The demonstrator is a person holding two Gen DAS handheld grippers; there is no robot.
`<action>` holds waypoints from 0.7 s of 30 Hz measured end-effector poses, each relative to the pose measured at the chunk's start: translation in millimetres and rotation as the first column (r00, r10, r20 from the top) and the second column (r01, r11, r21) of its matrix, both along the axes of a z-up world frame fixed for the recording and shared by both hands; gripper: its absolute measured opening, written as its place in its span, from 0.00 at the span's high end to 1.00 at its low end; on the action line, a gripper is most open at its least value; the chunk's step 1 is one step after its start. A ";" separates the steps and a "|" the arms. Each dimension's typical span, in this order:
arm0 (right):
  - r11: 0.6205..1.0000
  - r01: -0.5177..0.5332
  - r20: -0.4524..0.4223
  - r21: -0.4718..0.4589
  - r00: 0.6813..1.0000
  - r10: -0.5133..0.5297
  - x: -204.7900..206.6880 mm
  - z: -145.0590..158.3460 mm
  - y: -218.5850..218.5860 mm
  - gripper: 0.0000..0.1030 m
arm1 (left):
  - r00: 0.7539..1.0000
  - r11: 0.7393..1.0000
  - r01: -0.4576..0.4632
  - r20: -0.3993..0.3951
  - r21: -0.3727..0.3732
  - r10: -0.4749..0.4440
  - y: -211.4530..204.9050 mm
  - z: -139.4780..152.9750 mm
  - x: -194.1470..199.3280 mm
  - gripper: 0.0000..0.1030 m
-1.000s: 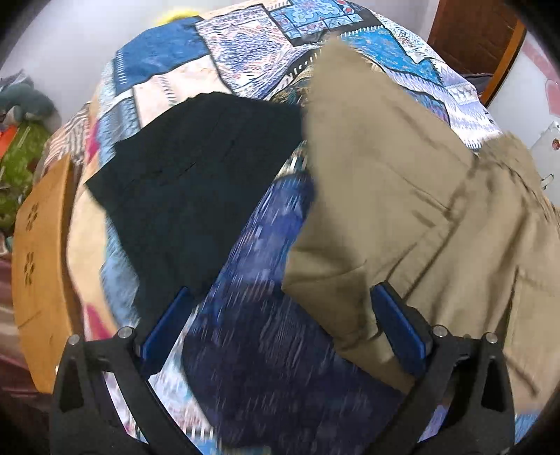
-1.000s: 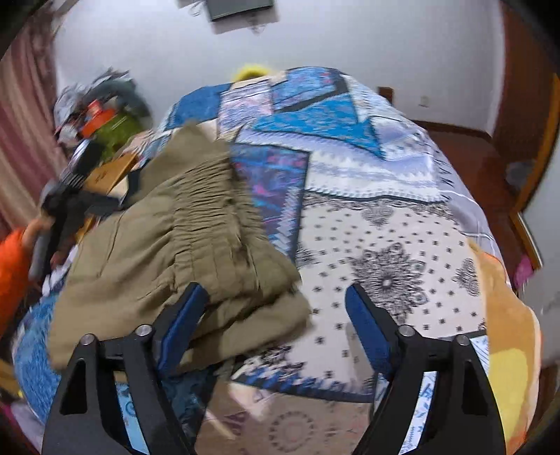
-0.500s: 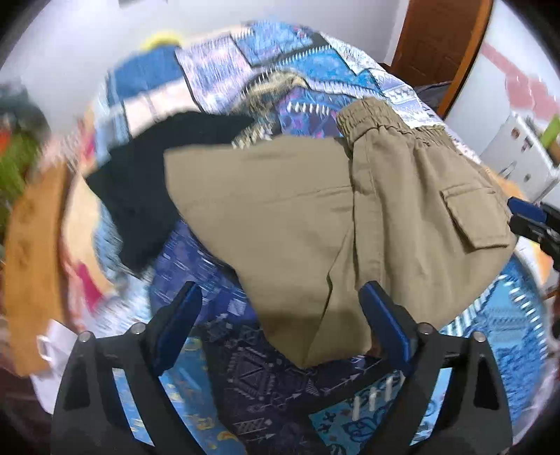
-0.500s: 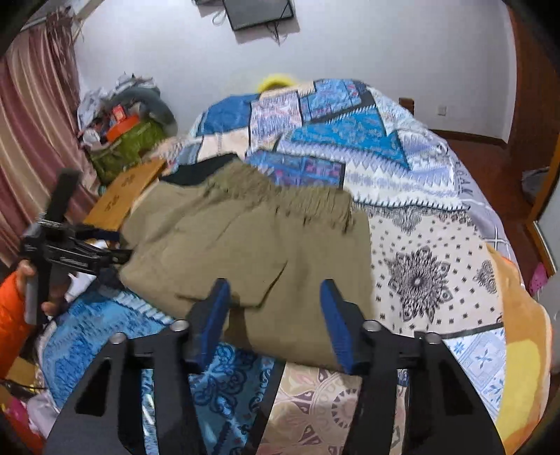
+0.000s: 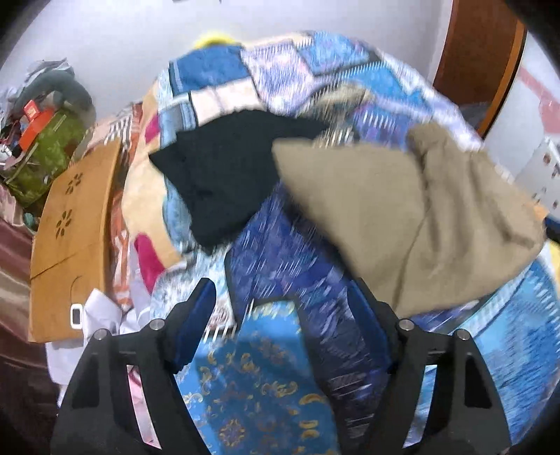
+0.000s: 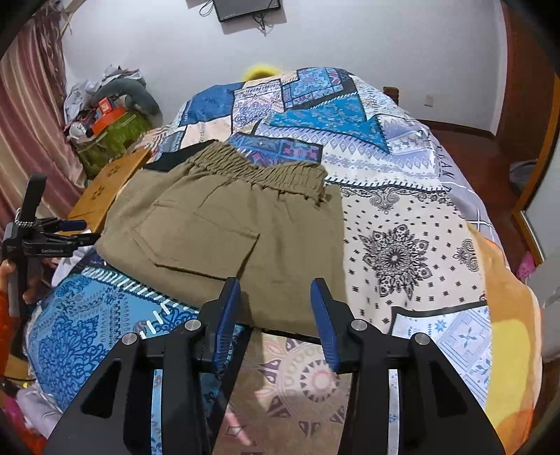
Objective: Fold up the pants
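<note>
The khaki pants (image 6: 231,224) lay folded on the bed (image 6: 402,245) at twelve o'clock of the right gripper (image 6: 276,315), both grippers' jaws wide and empty, the left gripper (image 5: 280,308) clear; soft and floppy, likely best pinched at the waistband or hem corners.

The tan pants (image 6: 238,231) lie folded on the bed's patchwork blanket (image 6: 402,217). The stretchy waistband (image 6: 259,171) is at the far end, and a big pocket (image 6: 196,241) faces up. A black cloth (image 6: 175,159) peeks out from behind the pants. The right gripper (image 6: 276,311) is at the near edge of the pants, its blue fingers (image 6: 227,315) apart with nothing between them. The left gripper (image 6: 75,231) is at the left, its tips just beside the pants' left edge. A wooden board (image 6: 108,185) sits beside the bed. A dark screen (image 6: 248,8) hangs on the white wall.
</note>
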State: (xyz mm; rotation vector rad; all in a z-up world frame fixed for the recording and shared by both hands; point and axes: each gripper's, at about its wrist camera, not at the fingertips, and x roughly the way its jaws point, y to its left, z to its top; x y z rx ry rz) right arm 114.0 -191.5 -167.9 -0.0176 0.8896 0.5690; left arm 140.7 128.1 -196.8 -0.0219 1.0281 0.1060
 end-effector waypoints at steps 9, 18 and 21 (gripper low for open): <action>0.997 -0.045 0.071 0.063 0.997 0.040 24.1 26.6 20.6 0.61 | 0.960 0.989 0.139 0.252 -0.040 -0.125 -64.1 67.7 28.4 0.24; 0.986 -0.166 0.034 0.008 0.986 0.165 51.7 4.4 63.7 0.61 | 0.945 0.946 0.319 0.100 -0.062 -0.312 -122.5 24.1 84.2 0.62; 0.983 -0.183 -0.020 -0.031 0.983 0.183 59.1 -16.6 69.3 0.61 | 0.947 0.946 0.322 0.005 -0.045 -0.322 -128.9 -10.6 96.0 0.66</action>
